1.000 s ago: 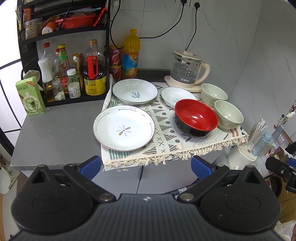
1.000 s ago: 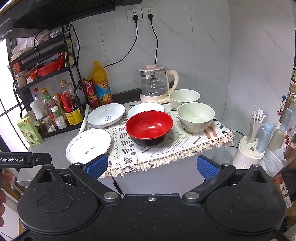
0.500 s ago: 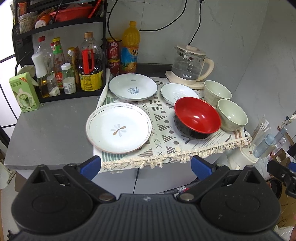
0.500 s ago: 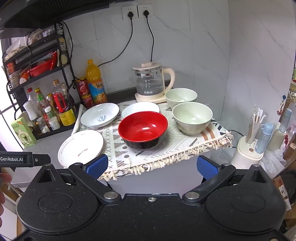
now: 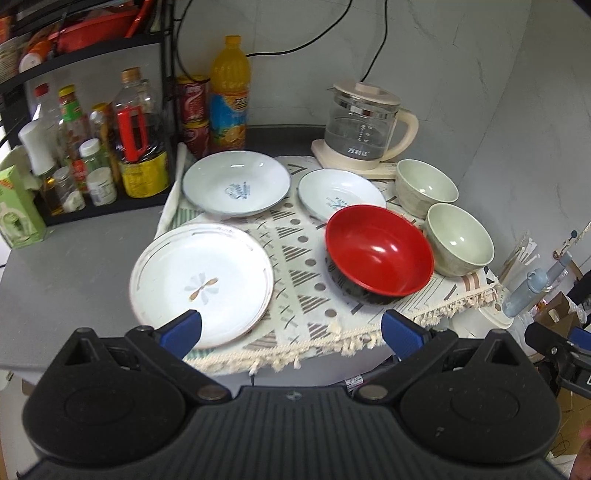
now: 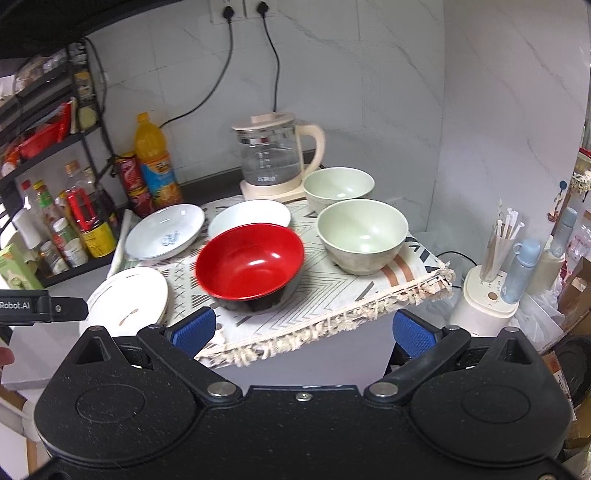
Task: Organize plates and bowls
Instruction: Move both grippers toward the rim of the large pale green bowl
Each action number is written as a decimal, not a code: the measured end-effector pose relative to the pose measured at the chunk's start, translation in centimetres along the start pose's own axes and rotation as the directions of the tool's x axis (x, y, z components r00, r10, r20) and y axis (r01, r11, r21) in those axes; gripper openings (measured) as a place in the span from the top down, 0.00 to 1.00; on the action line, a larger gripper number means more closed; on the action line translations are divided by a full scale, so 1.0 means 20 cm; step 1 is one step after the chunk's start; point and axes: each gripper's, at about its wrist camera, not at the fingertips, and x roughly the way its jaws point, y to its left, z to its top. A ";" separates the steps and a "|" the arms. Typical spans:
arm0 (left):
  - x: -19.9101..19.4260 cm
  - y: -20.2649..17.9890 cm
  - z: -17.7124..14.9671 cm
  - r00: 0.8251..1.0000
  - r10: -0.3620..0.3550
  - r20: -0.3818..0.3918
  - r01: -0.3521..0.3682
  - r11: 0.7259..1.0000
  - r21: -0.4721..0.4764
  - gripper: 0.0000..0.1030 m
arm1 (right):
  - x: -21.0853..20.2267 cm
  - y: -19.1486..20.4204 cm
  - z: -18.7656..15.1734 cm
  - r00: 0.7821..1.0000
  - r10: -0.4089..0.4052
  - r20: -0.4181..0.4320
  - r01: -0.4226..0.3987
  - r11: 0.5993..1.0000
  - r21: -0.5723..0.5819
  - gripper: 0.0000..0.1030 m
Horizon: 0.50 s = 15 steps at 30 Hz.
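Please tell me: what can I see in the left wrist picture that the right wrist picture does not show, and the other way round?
Only the left wrist view shows the whole flower plate; in the right wrist view it is partly hidden behind a finger.

Only the right wrist view shows the two wall plugs and the straw holder in full.

Both show the red bowl, two green bowls, two more white plates, the kettle and the patterned cloth. Both grippers, left and right, are open and empty.

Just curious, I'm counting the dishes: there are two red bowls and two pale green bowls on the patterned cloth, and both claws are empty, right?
Not quite: there is only one red bowl, as the right wrist view shows. The two pale green bowls do sit on the patterned cloth, and both claws are open and empty.
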 end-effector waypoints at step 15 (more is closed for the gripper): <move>0.37 -0.21 0.29 0.993 -0.110 -0.036 0.113 0.990 0.086 0.03 | 0.31 -0.18 0.15 0.997 -0.052 -0.052 0.056 0.995 0.088 0.00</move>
